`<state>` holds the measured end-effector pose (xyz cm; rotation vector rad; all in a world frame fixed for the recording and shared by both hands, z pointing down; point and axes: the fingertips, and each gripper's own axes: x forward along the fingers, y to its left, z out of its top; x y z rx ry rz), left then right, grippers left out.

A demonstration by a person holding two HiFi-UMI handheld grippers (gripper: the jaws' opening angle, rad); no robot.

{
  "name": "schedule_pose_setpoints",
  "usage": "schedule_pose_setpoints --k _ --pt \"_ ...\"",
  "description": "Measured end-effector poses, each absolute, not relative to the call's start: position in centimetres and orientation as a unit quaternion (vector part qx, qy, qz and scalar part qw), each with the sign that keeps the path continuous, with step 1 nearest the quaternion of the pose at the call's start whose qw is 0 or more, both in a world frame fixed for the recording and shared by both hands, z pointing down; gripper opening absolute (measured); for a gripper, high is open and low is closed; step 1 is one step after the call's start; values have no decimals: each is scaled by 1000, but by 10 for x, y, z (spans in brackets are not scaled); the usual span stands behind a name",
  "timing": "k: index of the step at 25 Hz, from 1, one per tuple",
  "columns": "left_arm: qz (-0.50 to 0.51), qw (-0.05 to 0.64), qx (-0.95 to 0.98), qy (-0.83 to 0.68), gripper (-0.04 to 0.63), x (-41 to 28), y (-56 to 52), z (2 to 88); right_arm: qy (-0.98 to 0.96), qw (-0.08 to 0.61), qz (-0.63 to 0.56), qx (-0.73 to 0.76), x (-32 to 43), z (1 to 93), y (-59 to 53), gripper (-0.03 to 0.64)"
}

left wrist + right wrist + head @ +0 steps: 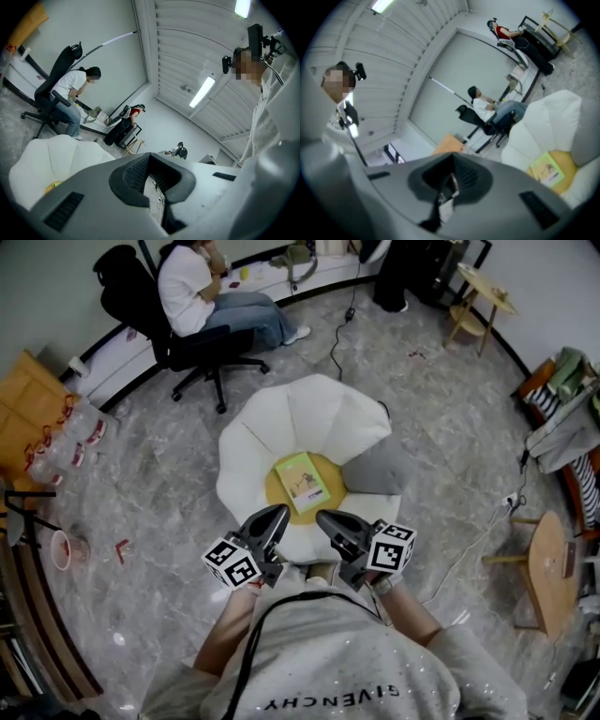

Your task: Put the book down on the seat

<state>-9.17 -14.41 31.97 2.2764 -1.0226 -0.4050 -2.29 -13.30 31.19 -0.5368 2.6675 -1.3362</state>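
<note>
The book (302, 482) is lying flat on the yellow middle (277, 491) of the white seat (281, 423). Nothing is touching it. The 2 grippers are hanging side by side just below the seat, close to the holder's chest and pointing at the book. The left gripper (278, 511) is pressing its jaws together with nothing between them. The right gripper (324, 517) is doing the same. A grey cushion (378, 468) is lying on the seat, just right of the book. Far behind the seat, a person (187, 282) is sitting in a black chair (202, 357) by the wall.
</note>
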Motion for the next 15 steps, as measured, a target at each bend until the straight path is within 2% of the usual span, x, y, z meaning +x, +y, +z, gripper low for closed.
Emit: schedule_pose_setpoints --k 15 --pt "-173 286 859 -389 23 -105 -165 304 890 48 -425 -161 -44 293 -142 14"
